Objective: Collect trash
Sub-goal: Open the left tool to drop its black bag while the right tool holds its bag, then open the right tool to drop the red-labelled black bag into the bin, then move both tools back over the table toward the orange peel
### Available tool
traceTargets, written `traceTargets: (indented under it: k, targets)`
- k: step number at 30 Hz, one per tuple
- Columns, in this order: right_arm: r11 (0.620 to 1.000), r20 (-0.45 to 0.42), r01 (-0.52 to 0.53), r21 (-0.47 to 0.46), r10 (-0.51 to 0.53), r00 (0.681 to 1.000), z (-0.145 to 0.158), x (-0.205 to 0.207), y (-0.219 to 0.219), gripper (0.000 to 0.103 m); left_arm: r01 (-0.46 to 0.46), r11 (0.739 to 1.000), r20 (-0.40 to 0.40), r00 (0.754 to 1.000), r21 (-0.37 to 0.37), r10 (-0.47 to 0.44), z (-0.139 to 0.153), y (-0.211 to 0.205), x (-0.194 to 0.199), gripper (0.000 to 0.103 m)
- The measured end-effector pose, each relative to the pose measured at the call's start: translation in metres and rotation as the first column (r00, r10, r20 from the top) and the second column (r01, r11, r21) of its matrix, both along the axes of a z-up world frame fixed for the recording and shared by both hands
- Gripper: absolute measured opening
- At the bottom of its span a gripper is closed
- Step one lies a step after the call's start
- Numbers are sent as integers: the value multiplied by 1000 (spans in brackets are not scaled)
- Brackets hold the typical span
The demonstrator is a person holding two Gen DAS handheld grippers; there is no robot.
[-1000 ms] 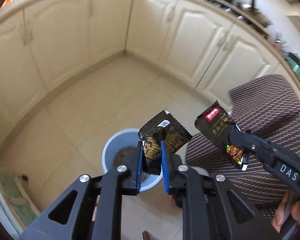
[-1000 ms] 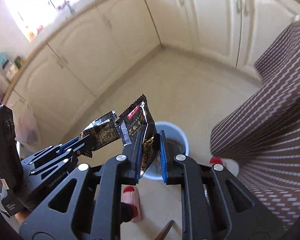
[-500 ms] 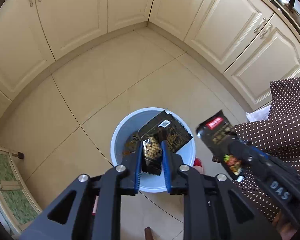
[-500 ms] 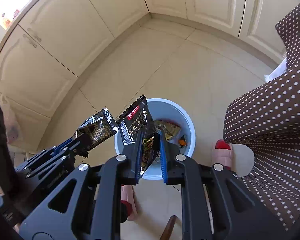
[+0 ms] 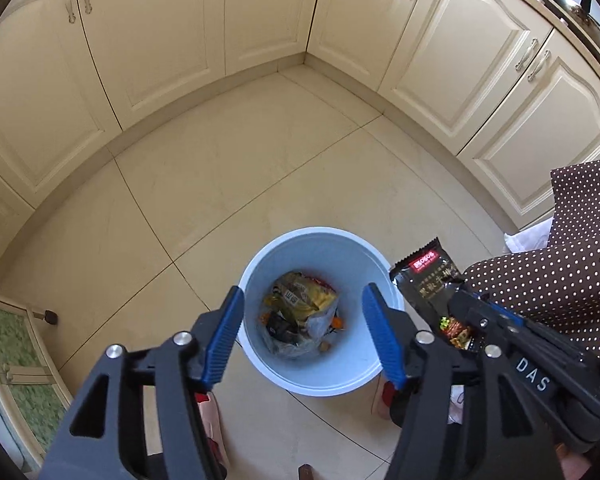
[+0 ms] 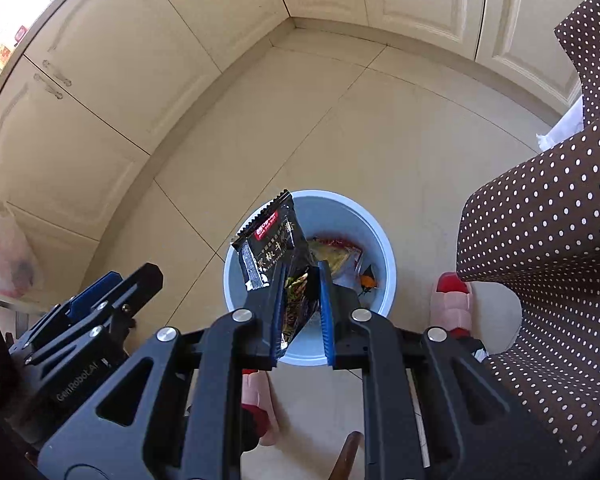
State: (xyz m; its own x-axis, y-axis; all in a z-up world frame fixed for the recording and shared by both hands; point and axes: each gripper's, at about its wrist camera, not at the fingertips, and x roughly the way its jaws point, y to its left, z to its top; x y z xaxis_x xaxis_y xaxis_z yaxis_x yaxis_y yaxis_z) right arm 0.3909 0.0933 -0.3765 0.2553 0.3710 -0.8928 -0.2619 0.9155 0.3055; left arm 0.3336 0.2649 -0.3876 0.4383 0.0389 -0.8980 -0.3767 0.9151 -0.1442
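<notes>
Left tool [image 5: 302, 312] hangs over the pale blue trash bin [image 5: 320, 376], its jaws opening with nothing between them. Inside the bin lie crumpled wrappers [image 5: 300, 312]. Right tool [image 6: 300, 308] grips a black snack packet [image 6: 274, 248] above the bin's rim.

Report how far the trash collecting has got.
Done: wrappers already lie in the blue bin, and the left hand-held gripper hangs over it, jaws opening with nothing between them. In hand: the right hand-held gripper is shut on a black snack wrapper above the bin. Left: drop that wrapper in.
</notes>
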Motion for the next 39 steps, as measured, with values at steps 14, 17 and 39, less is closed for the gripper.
traceTargets:
  k: [14,17,39]
  targets:
    - [1000,1,0,12,0,1000,-8,3,1,17,-18,1000,16,1000,-9,18,5,13,-4,62]
    - [1000,3,4,20,-4,1000,-6,4,2,19,-18,1000,17,1000,-12,18,5,15,-4,62]
    - [999,211,-28,35,20,977,96,-26,-23,27,-17,999,220,975,30,10,102,-12,-43,62]
